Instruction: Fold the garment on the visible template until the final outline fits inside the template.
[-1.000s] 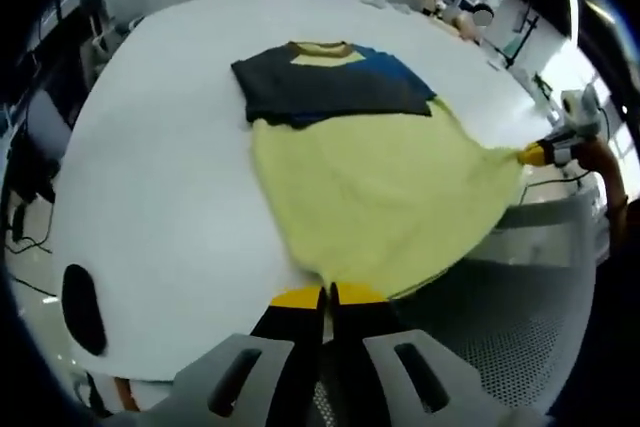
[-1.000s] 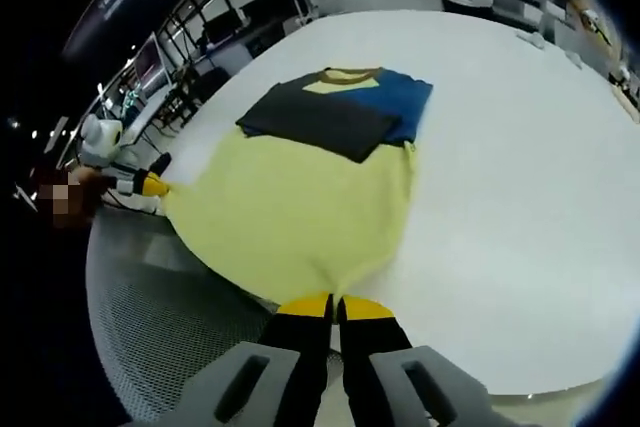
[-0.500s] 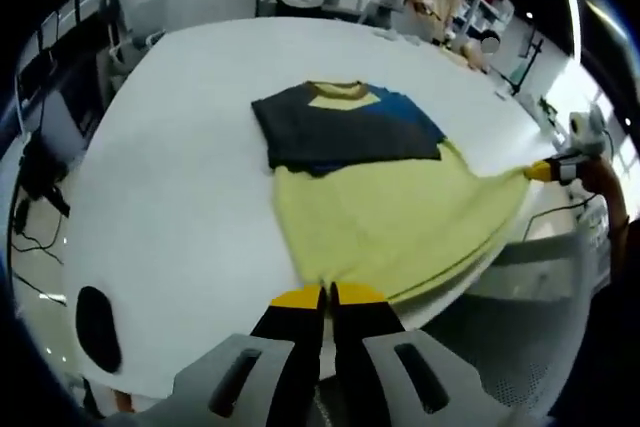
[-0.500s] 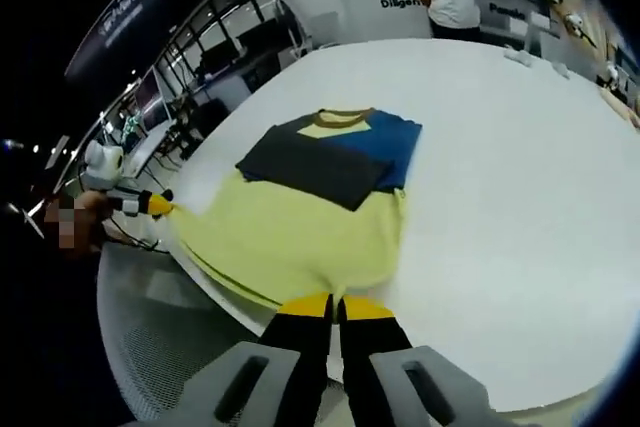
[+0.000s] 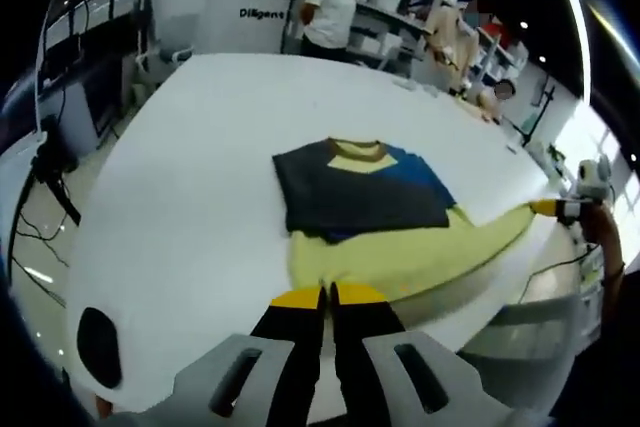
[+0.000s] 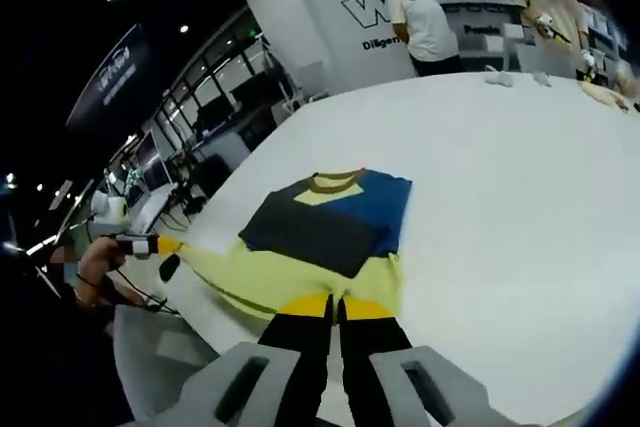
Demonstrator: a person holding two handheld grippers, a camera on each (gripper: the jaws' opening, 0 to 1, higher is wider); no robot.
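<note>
Bare white bench (image 5: pixel 190 187) stretches wide around the folded garment (image 5: pixel 375 212), open from nine o'clock round to twelve in the left gripper view and from one to four o'clock in the right gripper view, where the white surface (image 6: pixel 520 207) lies free. A dark oval mark (image 5: pixel 98 347) sits at the bench edge at seven o'clock. At the far edge, small objects (image 6: pixel 520 75) lie near two standing people (image 6: pixel 425 22). Both tongs, left (image 5: pixel 328 295) and right (image 6: pixel 333 305), are clamped on the yellow hem, which is stretched taut between them along the near bench edge. Shelving (image 5: pixel 385 32) backs the far side.
</note>
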